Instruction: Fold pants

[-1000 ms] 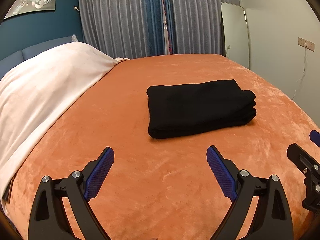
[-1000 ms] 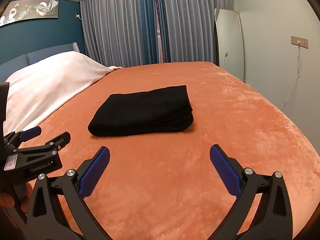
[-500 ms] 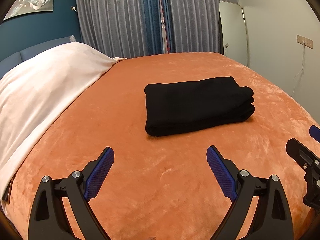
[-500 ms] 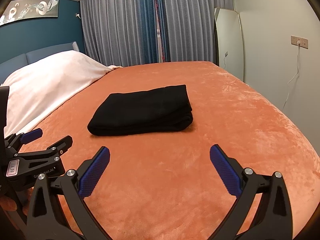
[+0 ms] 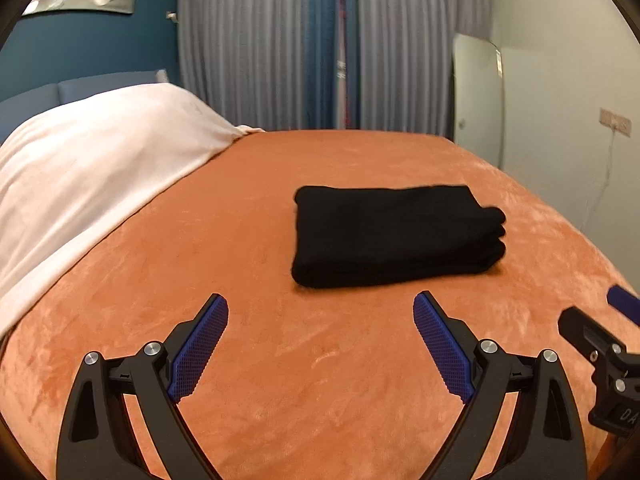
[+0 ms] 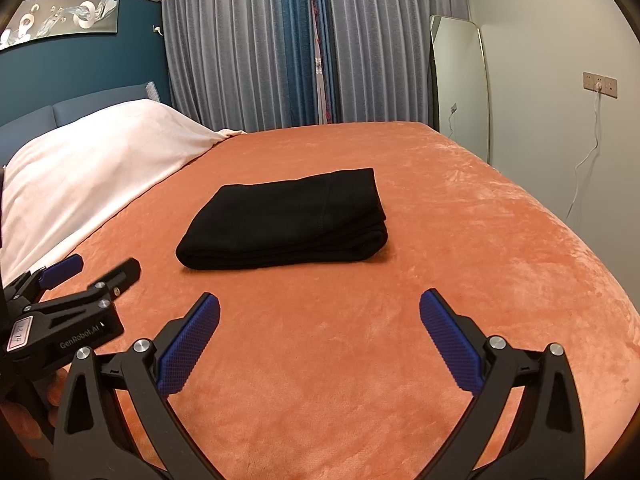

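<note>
Pants (image 6: pixel 286 222) lay folded across your view, long axis left-to-right, on the bed (image 6: pixel 460 240). Your left gripper (image 5: pixel 320 338), marked "GenRobot.AI", and right gripper (image 6: pixel 320 338) had jaws wide, empty.

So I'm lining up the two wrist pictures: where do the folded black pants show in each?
Left wrist view: the folded black pants lie right of centre on the orange blanket, beyond the open left gripper.
Right wrist view: the pants lie left of centre, beyond the open right gripper.
Shared landmark: the white cover at the bed's left.
</note>
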Demonstrator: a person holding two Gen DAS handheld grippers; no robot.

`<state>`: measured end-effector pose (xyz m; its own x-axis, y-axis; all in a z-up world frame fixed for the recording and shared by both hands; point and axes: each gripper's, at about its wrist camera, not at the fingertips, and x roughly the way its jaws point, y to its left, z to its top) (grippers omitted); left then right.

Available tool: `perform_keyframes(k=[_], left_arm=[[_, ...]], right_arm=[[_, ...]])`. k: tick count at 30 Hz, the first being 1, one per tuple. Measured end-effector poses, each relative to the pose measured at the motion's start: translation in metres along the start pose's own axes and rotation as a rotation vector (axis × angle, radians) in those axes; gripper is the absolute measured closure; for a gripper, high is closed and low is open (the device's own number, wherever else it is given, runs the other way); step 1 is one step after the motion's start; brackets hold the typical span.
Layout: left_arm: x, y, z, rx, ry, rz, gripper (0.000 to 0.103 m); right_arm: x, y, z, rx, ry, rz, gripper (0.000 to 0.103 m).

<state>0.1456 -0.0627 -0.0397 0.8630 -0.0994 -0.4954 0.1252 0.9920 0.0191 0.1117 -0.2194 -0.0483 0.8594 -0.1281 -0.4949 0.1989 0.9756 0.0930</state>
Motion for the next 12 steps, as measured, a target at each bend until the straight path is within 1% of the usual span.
perform_keyframes(k=[1,4,6,7,9,10,12], left_arm=[[0.000,0.002,-0.001,-0.012,-0.003,-0.010,0.011],[0.005,0.002,-0.001,0.005,0.029,-0.027,0.011],[0.009,-0.001,-0.001,0.044,0.053,0.002,0.011],[0.012,-0.004,0.000,0.071,0.081,0.022,0.011],[0.014,-0.010,-0.001,0.106,0.104,0.004,0.011],[0.013,-0.012,-0.002,0.123,0.103,-0.017,0.011],[0.012,-0.017,-0.005,0.139,0.099,-0.022,0.011]], right_arm=[[0.000,0.000,0.000,-0.001,0.001,0.001,0.005],[0.000,0.002,-0.001,-0.008,0.004,0.001,0.005],[0.000,0.002,-0.001,-0.011,0.005,0.002,0.005],[0.000,0.002,-0.002,-0.013,0.005,0.001,0.005],[-0.001,0.003,-0.003,-0.019,0.006,-0.001,0.005],[-0.001,0.003,-0.004,-0.025,0.005,-0.003,0.005],[-0.001,0.004,-0.005,-0.031,0.006,-0.005,0.005]])
